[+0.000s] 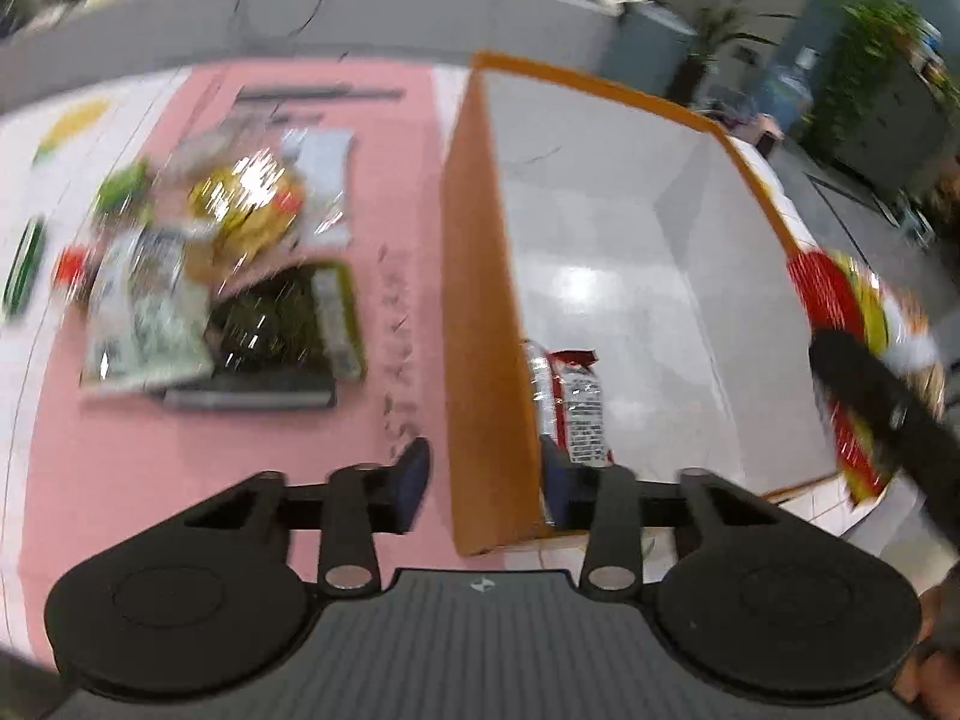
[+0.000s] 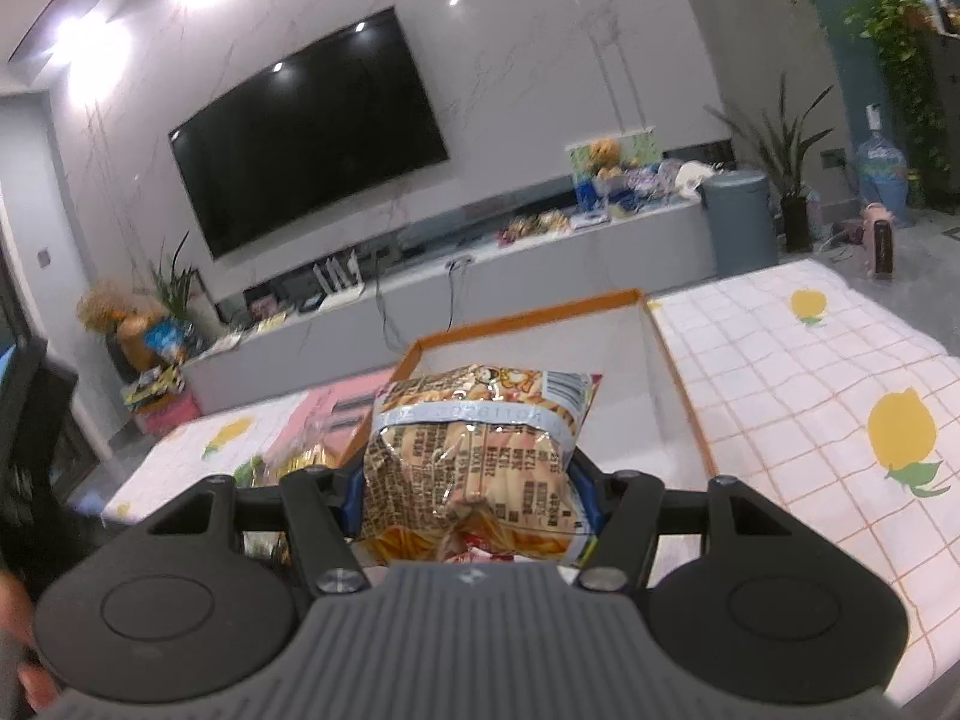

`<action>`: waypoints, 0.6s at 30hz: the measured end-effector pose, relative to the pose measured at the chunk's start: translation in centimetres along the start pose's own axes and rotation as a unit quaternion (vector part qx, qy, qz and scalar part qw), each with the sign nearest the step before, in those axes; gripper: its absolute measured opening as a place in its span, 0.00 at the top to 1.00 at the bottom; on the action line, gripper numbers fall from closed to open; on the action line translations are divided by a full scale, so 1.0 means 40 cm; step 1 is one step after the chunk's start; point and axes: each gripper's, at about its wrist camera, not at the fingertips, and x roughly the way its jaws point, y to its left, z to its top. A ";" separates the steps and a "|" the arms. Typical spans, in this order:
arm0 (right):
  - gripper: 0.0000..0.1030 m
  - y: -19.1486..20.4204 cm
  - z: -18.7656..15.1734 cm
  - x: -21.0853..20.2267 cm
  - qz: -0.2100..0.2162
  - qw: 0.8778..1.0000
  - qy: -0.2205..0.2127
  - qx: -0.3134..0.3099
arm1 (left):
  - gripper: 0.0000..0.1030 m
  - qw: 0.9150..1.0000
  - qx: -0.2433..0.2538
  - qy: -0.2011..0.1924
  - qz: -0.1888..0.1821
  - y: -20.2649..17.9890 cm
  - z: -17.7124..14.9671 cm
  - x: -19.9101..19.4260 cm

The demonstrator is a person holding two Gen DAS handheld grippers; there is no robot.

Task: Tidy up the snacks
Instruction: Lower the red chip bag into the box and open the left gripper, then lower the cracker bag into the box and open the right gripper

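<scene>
An orange-rimmed box with a white inside (image 1: 600,228) stands on the table. A red snack packet (image 1: 570,402) lies in it against the left wall. My left gripper (image 1: 486,468) is open and hovers over that wall, one finger (image 1: 414,480) outside it and the other just inside; it holds nothing. A blurred pile of snack bags (image 1: 240,222) and a dark seaweed pack (image 1: 282,324) lie on the pink mat (image 1: 390,180). My right gripper (image 2: 474,480) is shut on a chips bag (image 2: 474,450), just short of the box (image 2: 528,312). The same bag (image 1: 840,312) shows at the box's right edge.
A checked tablecloth with lemon prints (image 2: 840,390) covers the table right of the box. Beyond the table are a grey TV console (image 2: 480,288), a wall TV (image 2: 312,132), potted plants and a water bottle (image 2: 879,174). A hand (image 2: 24,630) holds each gripper.
</scene>
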 end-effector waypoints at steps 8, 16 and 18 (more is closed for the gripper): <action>0.42 -0.026 -0.041 0.052 0.035 0.999 0.027 0.006 | 0.80 0.999 0.039 0.006 0.029 -0.029 -0.049 -0.028; 0.42 -0.019 -0.095 0.092 0.075 0.996 0.033 -0.036 | 0.76 0.998 0.041 0.031 0.022 0.003 -0.076 -0.051; 0.42 -0.004 -0.103 0.103 0.076 0.995 0.044 -0.050 | 0.76 0.998 0.042 0.036 0.026 0.008 -0.086 -0.056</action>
